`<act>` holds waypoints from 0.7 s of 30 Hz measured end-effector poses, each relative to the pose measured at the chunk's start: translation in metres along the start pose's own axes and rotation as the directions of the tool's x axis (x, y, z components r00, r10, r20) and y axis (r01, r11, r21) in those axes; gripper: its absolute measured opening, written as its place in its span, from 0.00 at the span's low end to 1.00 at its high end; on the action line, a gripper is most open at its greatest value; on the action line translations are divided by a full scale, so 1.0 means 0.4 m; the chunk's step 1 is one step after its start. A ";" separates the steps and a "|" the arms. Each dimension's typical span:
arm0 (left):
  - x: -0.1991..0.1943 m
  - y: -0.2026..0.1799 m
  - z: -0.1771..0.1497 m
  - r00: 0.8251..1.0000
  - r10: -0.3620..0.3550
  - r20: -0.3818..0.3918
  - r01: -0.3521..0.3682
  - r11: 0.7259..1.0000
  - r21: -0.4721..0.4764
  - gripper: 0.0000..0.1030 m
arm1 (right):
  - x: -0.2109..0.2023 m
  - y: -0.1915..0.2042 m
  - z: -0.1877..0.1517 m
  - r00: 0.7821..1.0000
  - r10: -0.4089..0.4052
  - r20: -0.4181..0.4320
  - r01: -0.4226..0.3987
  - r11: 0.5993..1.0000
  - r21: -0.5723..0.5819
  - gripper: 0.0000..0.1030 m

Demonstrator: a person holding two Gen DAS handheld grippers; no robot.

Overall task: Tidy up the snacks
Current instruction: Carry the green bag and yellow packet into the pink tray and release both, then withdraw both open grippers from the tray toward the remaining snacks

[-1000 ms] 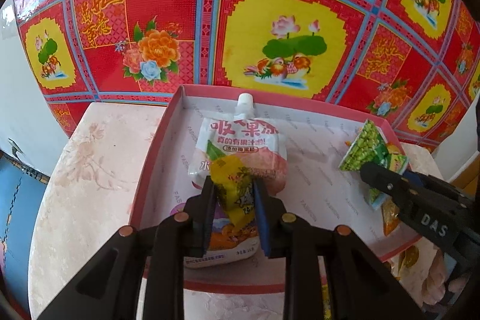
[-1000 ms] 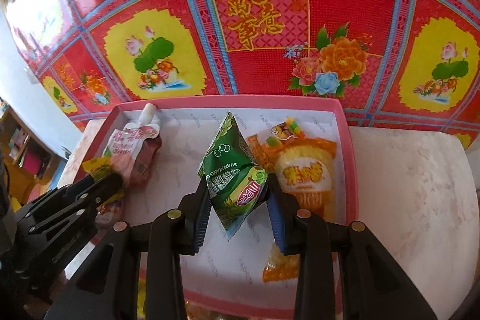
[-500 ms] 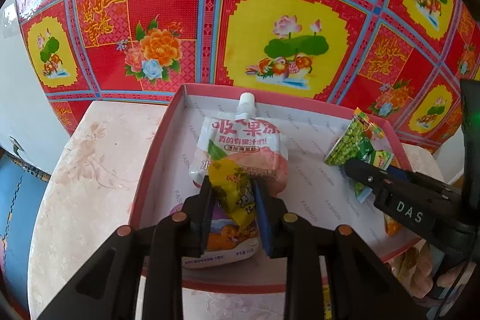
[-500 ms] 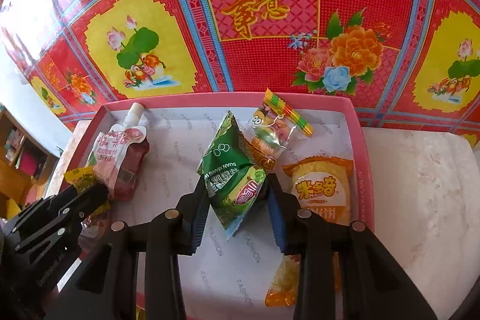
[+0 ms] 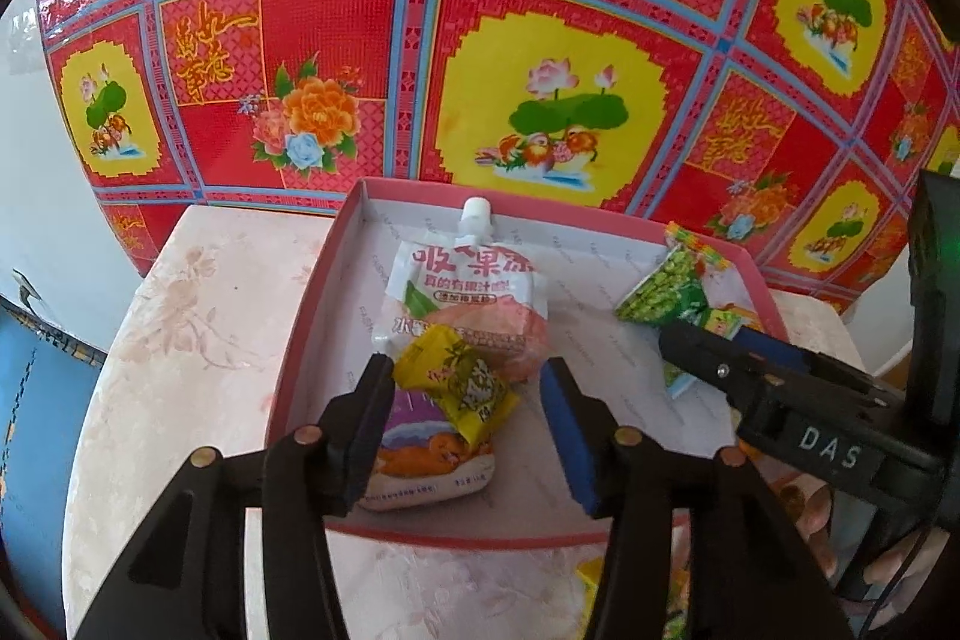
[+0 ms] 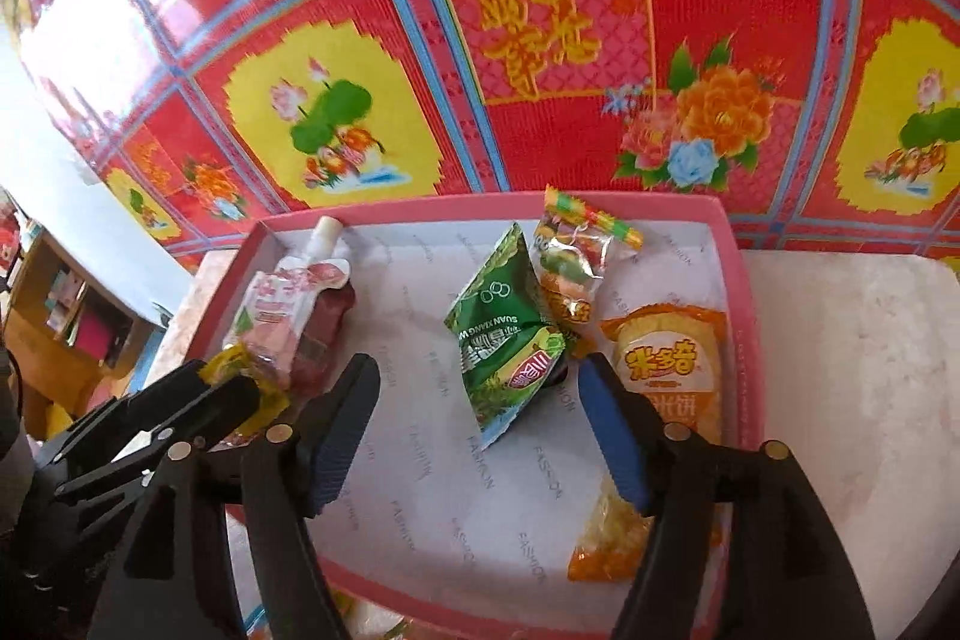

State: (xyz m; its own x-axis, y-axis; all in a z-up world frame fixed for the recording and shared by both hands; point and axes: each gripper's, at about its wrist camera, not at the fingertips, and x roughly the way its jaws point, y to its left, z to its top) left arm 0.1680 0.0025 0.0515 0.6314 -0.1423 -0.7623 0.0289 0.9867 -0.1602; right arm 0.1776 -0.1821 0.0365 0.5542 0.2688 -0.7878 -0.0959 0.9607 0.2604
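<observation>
Both grippers just opened; green packet (image 6: 510, 334) seemingly lies between right gripper (image 6: 480, 388).

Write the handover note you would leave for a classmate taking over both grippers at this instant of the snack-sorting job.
Left gripper: open, jaws just opened; the yellow packet lies between them on the spouted jelly pouch, inside the pink box.
Right gripper: open, jaws just opened; the green packet sits between them on the box floor, pads clear of it.
Also in the box: clear candy bag and orange rice-cracker pack.
Done: these five snacks are in the box.
Left: a few packets show below the box's near rim; probably collect those next.
</observation>
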 end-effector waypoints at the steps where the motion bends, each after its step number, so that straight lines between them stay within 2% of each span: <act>1: -0.008 -0.002 -0.001 1.000 -0.014 -0.001 0.014 1.000 -0.001 0.52 | -0.008 0.000 -0.001 1.000 -0.001 0.005 0.001 1.000 0.001 0.68; 10: -0.052 -0.045 -0.004 0.999 -0.038 0.012 0.038 0.998 0.040 0.52 | -0.095 -0.027 -0.020 0.999 -0.008 0.039 0.007 1.000 0.011 0.69; 21: -0.106 -0.077 -0.036 0.999 -0.034 0.015 0.033 0.996 0.083 0.52 | -0.176 -0.036 -0.068 0.998 -0.018 0.053 0.019 1.000 -0.001 0.69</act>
State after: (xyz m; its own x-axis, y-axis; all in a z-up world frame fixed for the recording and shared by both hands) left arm 0.1292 -0.0231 0.0797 0.6419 -0.1745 -0.7467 0.1134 0.9847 -0.1327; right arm 0.1175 -0.2131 0.0730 0.5993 0.2470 -0.7615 -0.0867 0.9657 0.2449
